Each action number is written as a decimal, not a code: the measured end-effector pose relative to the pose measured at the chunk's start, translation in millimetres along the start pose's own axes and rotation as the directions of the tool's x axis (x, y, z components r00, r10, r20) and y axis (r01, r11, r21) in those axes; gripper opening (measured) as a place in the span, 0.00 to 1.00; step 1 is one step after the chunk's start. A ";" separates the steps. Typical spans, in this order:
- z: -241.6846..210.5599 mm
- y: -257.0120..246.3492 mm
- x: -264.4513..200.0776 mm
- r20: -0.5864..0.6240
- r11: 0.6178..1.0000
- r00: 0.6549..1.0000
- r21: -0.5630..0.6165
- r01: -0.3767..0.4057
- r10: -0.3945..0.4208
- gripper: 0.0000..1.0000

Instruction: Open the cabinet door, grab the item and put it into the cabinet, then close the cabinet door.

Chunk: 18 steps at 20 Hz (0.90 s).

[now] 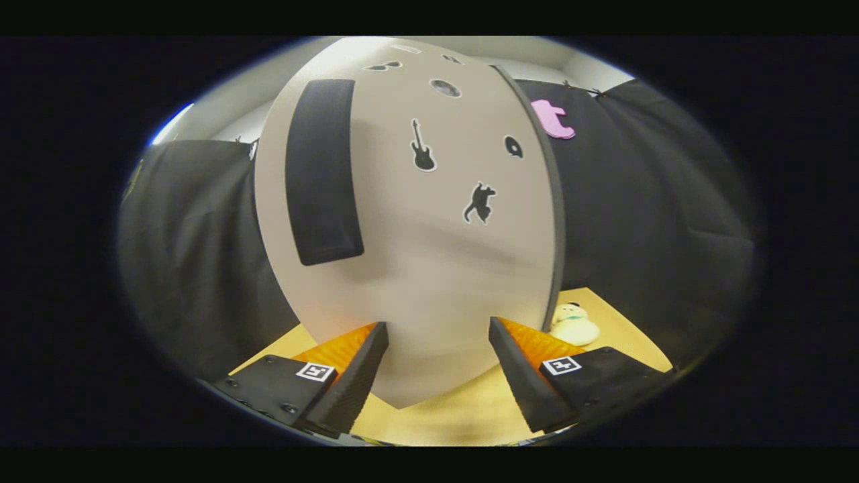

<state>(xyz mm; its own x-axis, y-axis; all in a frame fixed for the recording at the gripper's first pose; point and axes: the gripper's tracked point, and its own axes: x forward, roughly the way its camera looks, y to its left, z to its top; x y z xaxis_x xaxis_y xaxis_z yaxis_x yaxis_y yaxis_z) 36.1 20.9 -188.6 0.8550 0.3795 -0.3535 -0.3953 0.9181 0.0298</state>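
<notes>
A pale grey cabinet door [416, 235] with small black stickers stands right in front of me, very near. A long black handle [321, 171] runs down its left part. My gripper [437, 329] is open, its fingertips close to the door's lower face, with nothing between them. A small white plush toy [574, 324] lies on the wooden table [456, 412] just beyond my right finger, to the right of the door's edge. Whether the door is closed or ajar I cannot tell.
Black cloth walls hang on both sides behind the cabinet. The table's wooden top stretches under my fingers toward me.
</notes>
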 end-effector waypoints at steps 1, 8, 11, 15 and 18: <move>1.2 8.4 15.3 -0.002 1.000 1.000 -0.001 -0.002 0.002 0.97; 9.7 41.8 86.8 0.012 0.997 0.998 0.030 0.064 -0.064 0.97; 6.5 38.9 97.9 0.025 0.990 0.994 0.094 0.107 -0.110 0.97; 6.4 36.2 95.9 0.046 0.977 0.983 0.130 0.172 -0.179 0.97; 15.1 28.1 81.6 0.056 0.965 0.975 0.165 0.203 -0.215 0.97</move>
<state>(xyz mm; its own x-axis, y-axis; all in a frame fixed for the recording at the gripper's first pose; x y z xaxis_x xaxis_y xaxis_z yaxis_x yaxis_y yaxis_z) 99.9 79.4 -202.5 0.9374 0.1792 -0.2986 -0.1522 0.9820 0.1117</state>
